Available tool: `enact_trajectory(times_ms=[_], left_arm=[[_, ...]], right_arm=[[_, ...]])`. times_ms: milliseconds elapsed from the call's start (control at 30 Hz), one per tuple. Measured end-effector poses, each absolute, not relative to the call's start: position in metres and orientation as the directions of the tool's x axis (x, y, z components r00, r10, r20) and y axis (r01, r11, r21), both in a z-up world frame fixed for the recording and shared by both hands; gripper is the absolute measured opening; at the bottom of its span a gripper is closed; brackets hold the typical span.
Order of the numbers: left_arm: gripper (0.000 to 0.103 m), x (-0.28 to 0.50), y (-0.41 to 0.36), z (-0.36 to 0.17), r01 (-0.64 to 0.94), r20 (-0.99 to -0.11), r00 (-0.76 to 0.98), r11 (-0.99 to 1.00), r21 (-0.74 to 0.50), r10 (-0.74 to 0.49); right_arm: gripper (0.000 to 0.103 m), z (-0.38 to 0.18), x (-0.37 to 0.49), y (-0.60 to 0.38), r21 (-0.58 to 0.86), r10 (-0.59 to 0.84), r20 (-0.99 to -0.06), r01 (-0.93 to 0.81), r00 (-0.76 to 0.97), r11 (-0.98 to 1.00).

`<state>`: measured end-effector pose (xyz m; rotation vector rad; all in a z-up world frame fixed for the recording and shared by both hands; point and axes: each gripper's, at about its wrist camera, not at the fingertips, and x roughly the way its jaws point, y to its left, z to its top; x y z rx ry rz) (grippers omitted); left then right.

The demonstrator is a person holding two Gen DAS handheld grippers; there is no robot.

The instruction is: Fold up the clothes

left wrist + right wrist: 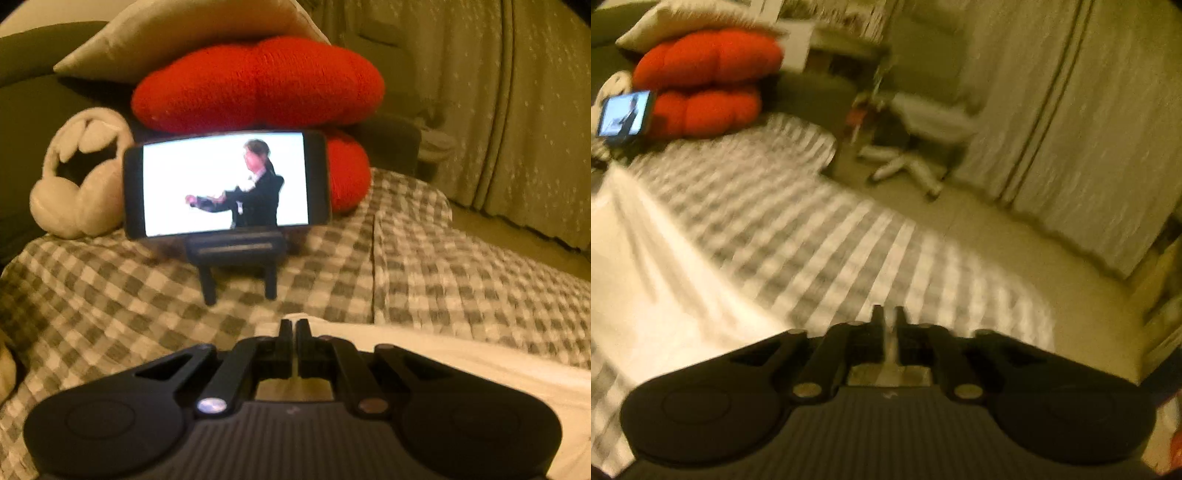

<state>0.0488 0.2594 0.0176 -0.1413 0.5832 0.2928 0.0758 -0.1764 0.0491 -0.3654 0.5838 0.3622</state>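
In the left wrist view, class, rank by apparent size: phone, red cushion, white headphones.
1. red cushion
2. phone, though it stands nearer the camera, so unsure
3. white headphones

Bedside clutter on and around a checked bedspread

A phone (226, 184) with a lit screen is propped upright on a small dark stand (236, 264), which is set on the grey-and-white checked bedspread (110, 295). Just beside the phone, cream headphones (79, 173) are seen. Behind it, two red cushions (258, 81) are stacked, with a beige pillow (177, 33) laid on top. Pale curtains (1071, 129) are hung beyond the bed, and blurred items are scattered on the floor (1015, 251).
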Motion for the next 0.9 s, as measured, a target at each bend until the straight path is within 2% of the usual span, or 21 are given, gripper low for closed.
enact_trajectory(times_ms=[67, 100, 167, 200, 300, 467, 533, 567, 600, 667, 767, 900], left_arm=[[0.008, 0.045, 0.260, 0.018, -0.311, -0.566, 0.791, 0.949, -0.047, 0.231], [0.012, 0.041, 0.261, 0.021, -0.318, -0.565, 0.791, 0.947, -0.052, 0.235], [0.030, 0.033, 0.264, 0.027, -0.331, -0.562, 0.791, 0.942, -0.060, 0.243], [0.032, 0.028, 0.266, 0.029, -0.341, -0.565, 0.787, 0.938, -0.063, 0.248], [0.033, 0.011, 0.273, 0.032, -0.372, -0.582, 0.770, 0.925, -0.080, 0.259], [0.033, -0.026, 0.282, 0.034, -0.381, -0.615, 0.762, 0.909, -0.169, 0.205], [0.034, -0.037, 0.281, 0.032, -0.374, -0.626, 0.757, 0.910, -0.178, 0.189], [0.035, -0.042, 0.279, 0.031, -0.371, -0.631, 0.753, 0.911, -0.178, 0.183], [0.037, -0.047, 0.278, 0.030, -0.368, -0.637, 0.750, 0.912, -0.179, 0.178], [0.041, -0.057, 0.275, 0.028, -0.362, -0.647, 0.744, 0.914, -0.181, 0.167], [0.042, -0.069, 0.269, 0.025, -0.355, -0.665, 0.732, 0.917, -0.181, 0.152], [0.044, -0.076, 0.259, 0.022, -0.339, -0.685, 0.716, 0.925, -0.170, 0.137]], right_arm=[[0.061, 0.048, 0.070, -0.187, -0.177, 0.234, -0.606, -0.416, 0.760, 0.892], [0.061, 0.048, 0.066, -0.192, -0.151, 0.240, -0.610, -0.408, 0.755, 0.900], [0.061, 0.050, 0.061, -0.199, -0.120, 0.238, -0.618, -0.389, 0.749, 0.913], [0.061, 0.050, 0.059, -0.202, -0.118, 0.231, -0.622, -0.381, 0.748, 0.917], [0.058, 0.052, 0.056, -0.204, -0.099, 0.222, -0.638, -0.365, 0.738, 0.926], [0.055, 0.050, 0.053, -0.206, -0.074, 0.223, -0.662, -0.359, 0.715, 0.930], [0.038, 0.047, 0.050, -0.206, -0.066, 0.227, -0.677, -0.366, 0.700, 0.928], [0.018, 0.043, 0.050, -0.206, -0.077, 0.220, -0.691, -0.372, 0.689, 0.925], [0.006, 0.039, 0.050, -0.205, -0.092, 0.209, -0.705, -0.380, 0.677, 0.921], [0.004, 0.033, 0.049, -0.203, -0.119, 0.192, -0.723, -0.393, 0.664, 0.912], [0.000, 0.043, 0.042, -0.209, -0.117, 0.191, -0.683, -0.363, 0.705, 0.925], [0.000, 0.057, 0.030, -0.220, -0.095, 0.188, -0.635, -0.317, 0.749, 0.944]])
